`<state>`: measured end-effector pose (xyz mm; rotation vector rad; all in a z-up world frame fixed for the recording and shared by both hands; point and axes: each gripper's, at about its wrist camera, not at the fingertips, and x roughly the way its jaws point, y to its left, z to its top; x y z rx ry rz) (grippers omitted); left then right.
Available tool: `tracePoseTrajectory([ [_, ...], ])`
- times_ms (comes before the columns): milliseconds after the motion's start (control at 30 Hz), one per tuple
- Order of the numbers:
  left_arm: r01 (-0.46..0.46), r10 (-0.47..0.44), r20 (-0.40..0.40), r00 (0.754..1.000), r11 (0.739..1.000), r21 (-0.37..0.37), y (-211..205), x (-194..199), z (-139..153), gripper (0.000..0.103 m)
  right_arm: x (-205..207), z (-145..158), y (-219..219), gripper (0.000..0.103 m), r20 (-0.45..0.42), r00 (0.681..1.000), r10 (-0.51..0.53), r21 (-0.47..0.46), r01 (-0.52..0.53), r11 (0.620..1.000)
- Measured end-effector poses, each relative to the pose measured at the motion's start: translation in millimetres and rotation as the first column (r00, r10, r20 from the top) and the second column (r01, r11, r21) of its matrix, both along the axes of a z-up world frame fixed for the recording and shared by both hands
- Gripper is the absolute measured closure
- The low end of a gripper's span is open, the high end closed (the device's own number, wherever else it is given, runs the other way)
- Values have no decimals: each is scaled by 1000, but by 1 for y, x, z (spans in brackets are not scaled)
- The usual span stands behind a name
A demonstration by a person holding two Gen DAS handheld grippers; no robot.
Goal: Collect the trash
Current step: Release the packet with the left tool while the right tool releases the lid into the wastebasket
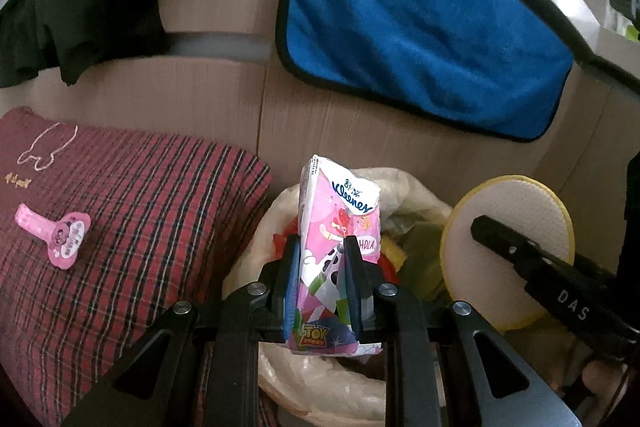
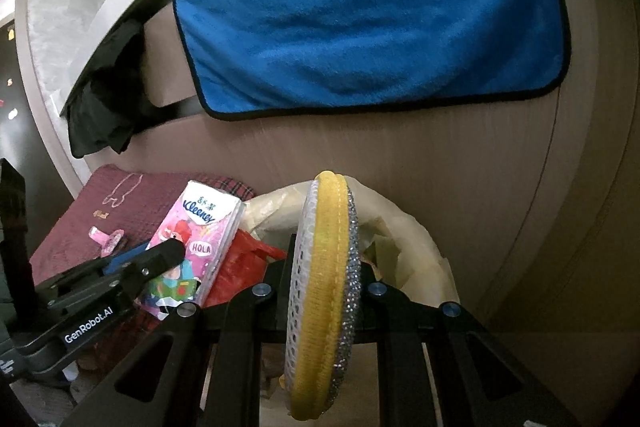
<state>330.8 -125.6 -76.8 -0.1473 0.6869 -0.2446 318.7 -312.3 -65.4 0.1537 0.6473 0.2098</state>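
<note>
My left gripper (image 1: 322, 247) is shut on a pink Kleenex tissue pack (image 1: 338, 227), held upright above a bin lined with a pale plastic bag (image 1: 404, 187). The bin holds red and yellow trash (image 1: 416, 259). My right gripper (image 2: 324, 259) is shut on a round yellow scrub pad (image 2: 324, 267) with a white mesh face and a silver glitter side, held on edge over the same bin (image 2: 416, 243). The tissue pack (image 2: 196, 235) and left gripper (image 2: 160, 259) show at the left of the right wrist view. The pad (image 1: 516, 223) shows at the right of the left wrist view.
A dark red plaid cloth (image 1: 132, 211) lies left of the bin with a small pink clip (image 1: 60, 235) on it. A blue towel (image 1: 420, 39) and a black garment (image 1: 100, 11) hang over the beige board behind.
</note>
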Motion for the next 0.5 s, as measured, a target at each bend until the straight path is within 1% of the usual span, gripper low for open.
tracePoseTrajectory([
  [67, 2, -2, -8, 1000, 1000, 2, 0, 2, -3, 82, 2, -3, -1, 89, -7, 1000, -2, 3, 2, 1000],
  [300, 15, -15, 2, 1000, 1000, 20, -4, 3, -5, 81, 8, -13, 1, 88, -25, 1000, -5, -4, 5, 1000],
  [367, 22, -22, 3, 1000, 1000, 13, -5, 3, -7, 81, 9, -16, 3, 86, -29, 1000, -8, -8, 8, 1000],
  [400, 33, -33, 2, 999, 999, -3, -3, 4, -8, 80, 10, -17, 3, 86, -31, 999, -7, -8, 7, 1000],
  [433, 38, -38, -2, 999, 999, -11, -3, 5, -9, 80, 9, -17, 4, 83, -31, 1000, -1, -4, 1, 1000],
  [467, 44, -45, -12, 999, 999, -22, -1, 6, -10, 78, 8, -17, 4, 72, -28, 1000, 1, -4, -1, 1000],
  [500, 51, -52, -26, 998, 998, -31, 0, 8, -11, 73, 6, -16, 4, 65, -22, 1000, -2, -6, 1, 1000],
])
